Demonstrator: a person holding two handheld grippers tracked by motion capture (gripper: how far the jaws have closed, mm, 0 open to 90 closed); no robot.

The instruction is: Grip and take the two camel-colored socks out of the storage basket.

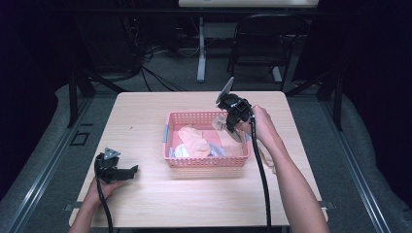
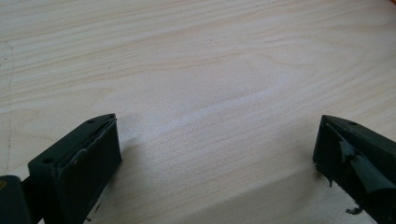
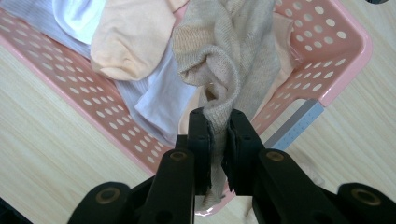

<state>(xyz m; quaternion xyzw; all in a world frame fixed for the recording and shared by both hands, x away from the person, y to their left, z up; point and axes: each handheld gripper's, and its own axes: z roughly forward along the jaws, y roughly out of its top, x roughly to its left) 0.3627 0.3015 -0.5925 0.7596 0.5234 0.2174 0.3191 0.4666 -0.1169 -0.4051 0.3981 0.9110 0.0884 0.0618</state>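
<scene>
A pink perforated basket (image 1: pixel 206 162) stands mid-table and holds several pieces of clothing: peach (image 1: pixel 194 141), white and pale blue. My right gripper (image 1: pixel 227 124) hangs over the basket's far right corner, shut on a beige knit sock (image 3: pixel 224 56) that dangles above the basket (image 3: pixel 327 60). The sock is pinched between the black fingers (image 3: pixel 201 135). A peach cloth (image 3: pixel 130 37) and white fabric (image 3: pixel 161 100) lie below it. My left gripper (image 1: pixel 132 170) rests low at the table's front left, open, jaws wide apart over bare wood (image 2: pixel 210 93) with nothing between them.
The light wooden table (image 1: pixel 145 111) has free surface left of and in front of the basket. A black chair (image 1: pixel 262 43) and a white table leg (image 1: pixel 201 48) stand beyond the far edge. A cable (image 1: pixel 262 179) trails from the right gripper along the forearm.
</scene>
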